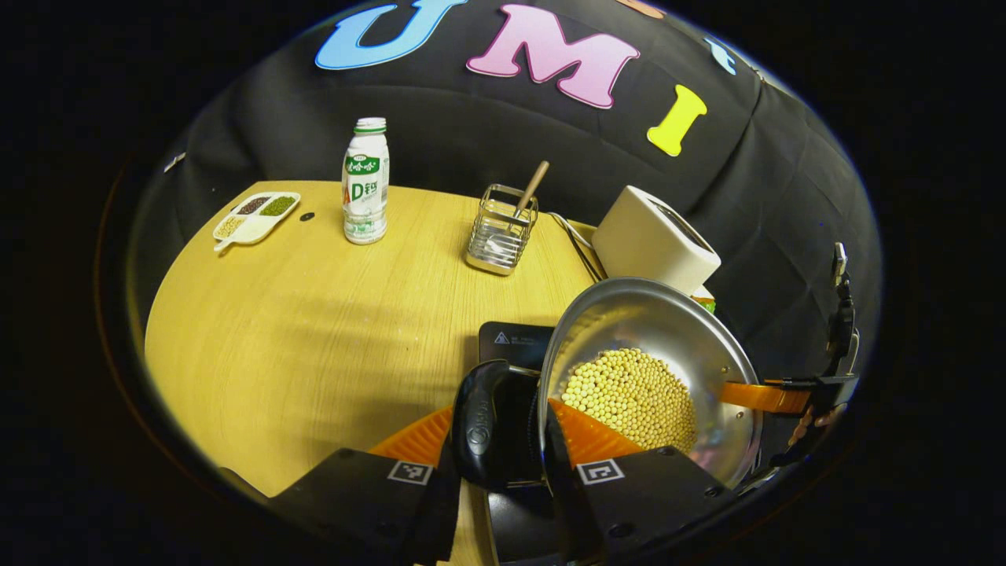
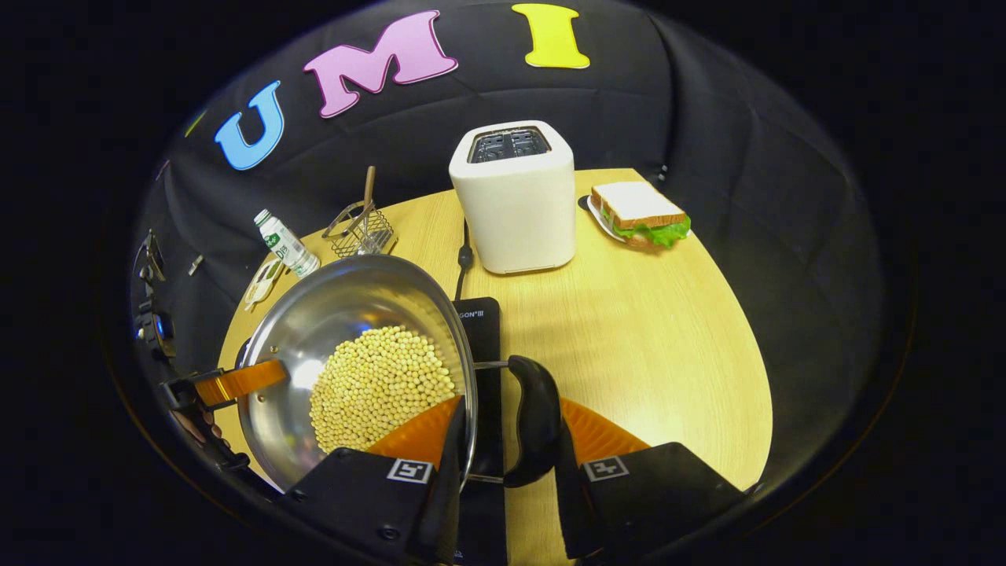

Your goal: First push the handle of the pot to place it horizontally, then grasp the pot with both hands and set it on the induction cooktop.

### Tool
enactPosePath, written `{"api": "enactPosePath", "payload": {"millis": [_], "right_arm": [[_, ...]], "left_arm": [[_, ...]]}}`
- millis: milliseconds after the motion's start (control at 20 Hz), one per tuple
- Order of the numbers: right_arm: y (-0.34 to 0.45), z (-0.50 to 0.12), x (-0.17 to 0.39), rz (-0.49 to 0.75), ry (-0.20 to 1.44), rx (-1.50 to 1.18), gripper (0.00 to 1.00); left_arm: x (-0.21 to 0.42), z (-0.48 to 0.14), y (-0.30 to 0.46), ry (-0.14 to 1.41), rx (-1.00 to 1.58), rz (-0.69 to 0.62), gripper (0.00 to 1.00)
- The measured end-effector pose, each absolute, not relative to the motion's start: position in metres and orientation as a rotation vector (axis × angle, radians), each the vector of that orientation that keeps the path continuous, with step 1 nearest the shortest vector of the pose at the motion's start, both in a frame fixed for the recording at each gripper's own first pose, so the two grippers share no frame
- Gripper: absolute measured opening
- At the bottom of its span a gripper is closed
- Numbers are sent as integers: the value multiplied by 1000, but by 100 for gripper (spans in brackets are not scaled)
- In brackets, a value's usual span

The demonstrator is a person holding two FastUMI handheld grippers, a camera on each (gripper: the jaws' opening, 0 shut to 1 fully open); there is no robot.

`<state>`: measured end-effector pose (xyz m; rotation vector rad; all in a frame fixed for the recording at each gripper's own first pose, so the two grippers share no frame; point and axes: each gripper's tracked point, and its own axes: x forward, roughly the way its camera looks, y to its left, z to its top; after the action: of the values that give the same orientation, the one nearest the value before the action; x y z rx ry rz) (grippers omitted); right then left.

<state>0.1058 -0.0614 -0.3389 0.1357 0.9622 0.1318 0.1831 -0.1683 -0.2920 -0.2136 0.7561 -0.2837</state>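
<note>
Both grippers are clenched on the pot (image 1: pixel 652 346): the left gripper (image 1: pixel 503 440) on one black handle (image 1: pixel 483 420), the right gripper (image 2: pixel 503 436) on the other (image 2: pixel 534 417). It hangs above the induction cooktop (image 2: pixel 479 330), toward the tabletop's (image 2: pixel 652 330) near edge. Bare wood lies open on both sides.

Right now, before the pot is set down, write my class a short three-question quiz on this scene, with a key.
1. True or false: the shiny round steel pot holds small yellow beans.
2. In the right gripper view, what lies right of the white boxy toaster? A sandwich, B apple, C spoon.
3. Fill in: the left gripper and the right gripper each clamp one of the pot's black ____.
Key: 1 true; 2 A, the sandwich; 3 handles.
</note>
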Motion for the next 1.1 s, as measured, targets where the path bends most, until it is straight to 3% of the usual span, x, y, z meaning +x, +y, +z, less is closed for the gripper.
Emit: {"api": "enactPosePath", "payload": {"millis": [150,200,400,500,550,900,1000,1050,1100], "right_arm": [[-63,-338,108,149,949,149,51],[-62,-337,108,154,947,153,55],[-61,-337,110,167,945,159,57],[-60,-336,110,172,949,158,53],[-60,-336,109,175,950,161,58],[-60,-334,102,174,977,158,62],[-61,-329,99,171,971,155,62],[-60,-326,97,171,962,156,75],[-61,-322,97,162,946,150,82]], "left_arm": [[183,-295,-168,765,-228,-268,54],[181,-296,-168,770,-235,-259,54],[180,-298,-167,784,-235,-234,57],[180,-298,-167,803,-232,-228,58],[179,-298,-167,810,-217,-229,58],[175,-300,-162,865,-172,-193,64],[171,-293,-159,853,-173,-195,73],[170,-290,-157,838,-172,-189,85],[168,-285,-155,824,-174,-188,96]]}}
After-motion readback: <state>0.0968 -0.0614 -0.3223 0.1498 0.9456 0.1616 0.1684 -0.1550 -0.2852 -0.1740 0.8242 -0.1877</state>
